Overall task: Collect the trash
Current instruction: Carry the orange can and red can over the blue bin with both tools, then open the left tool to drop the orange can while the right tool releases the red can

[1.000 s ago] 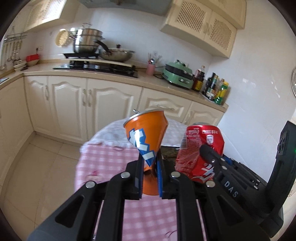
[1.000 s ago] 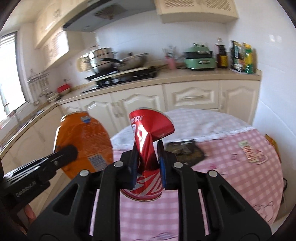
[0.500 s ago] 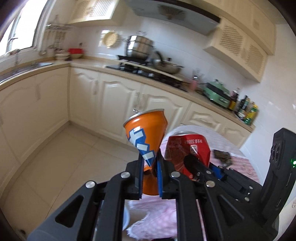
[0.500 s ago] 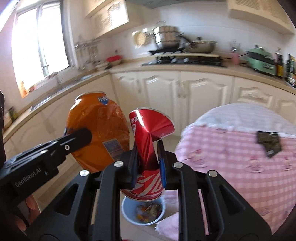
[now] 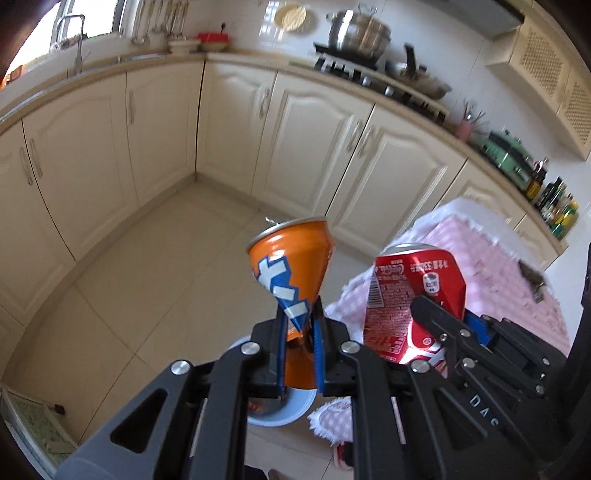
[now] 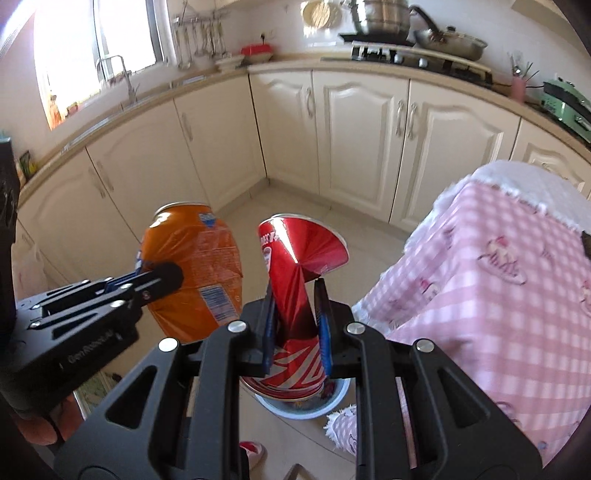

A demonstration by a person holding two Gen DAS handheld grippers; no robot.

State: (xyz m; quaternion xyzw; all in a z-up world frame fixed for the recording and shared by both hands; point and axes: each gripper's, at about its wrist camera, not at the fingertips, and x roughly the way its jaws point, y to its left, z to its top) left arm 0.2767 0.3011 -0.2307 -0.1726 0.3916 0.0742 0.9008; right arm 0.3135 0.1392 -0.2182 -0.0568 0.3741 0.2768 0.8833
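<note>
Pale blue round plastic bin (image 5: 291, 408) on the floor mostly hidden behind the crushed orange soda can (image 5: 291, 266) and the left tool (image 5: 298, 332); contents too covered to tell. Lower half of the crushed red cola can (image 6: 295, 280) masked by the right tool (image 6: 297, 325). Pink checked cloth (image 6: 498, 295) blurred, cut off at right.

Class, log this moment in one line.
left gripper: shut on orange can | right gripper: shut on red can | blue bin below

Cream cabinets (image 5: 303, 147) are wrapping around a beige tiled floor (image 5: 155, 266); daylight is pouring through a window (image 6: 92, 40) above the sink, and white tiled walls (image 5: 255, 26) are gleaming behind the stove (image 6: 417, 55).
</note>
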